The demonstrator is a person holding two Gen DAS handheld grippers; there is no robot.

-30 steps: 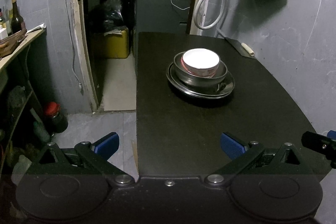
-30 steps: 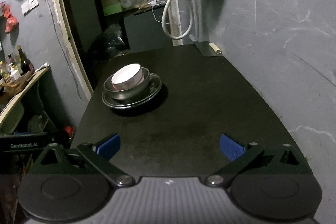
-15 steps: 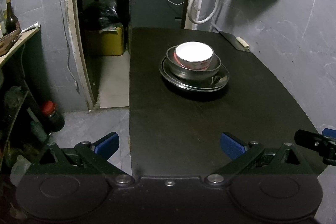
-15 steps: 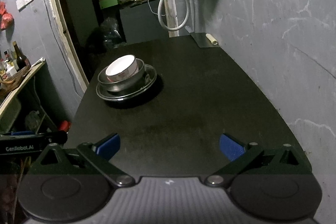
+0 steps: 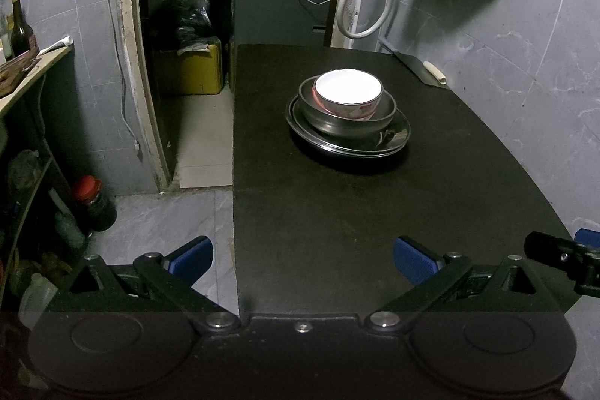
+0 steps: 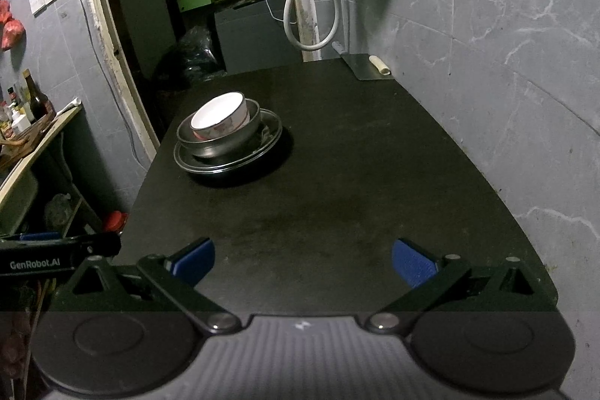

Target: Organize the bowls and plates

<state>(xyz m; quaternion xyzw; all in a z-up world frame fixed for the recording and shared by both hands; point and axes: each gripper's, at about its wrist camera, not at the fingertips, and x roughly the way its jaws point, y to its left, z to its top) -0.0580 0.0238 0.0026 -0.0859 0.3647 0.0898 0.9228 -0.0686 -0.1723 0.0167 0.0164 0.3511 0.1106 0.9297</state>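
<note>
A long black counter (image 5: 337, 212) runs away toward a grey tiled wall (image 6: 506, 44). On its far left part sits a stack: a round dark metal plate (image 5: 390, 139) at the bottom, a grey metal bowl (image 5: 348, 120) on it, and a white ceramic bowl with a red pattern (image 5: 348, 90) nested inside. A flat cleaver with a pale handle (image 6: 369, 66) lies at the far right edge. The left claw (image 5: 303, 259) and right claw (image 6: 303, 259) hover at the near end, each spread apart and empty, well apart from the stack.
</note>
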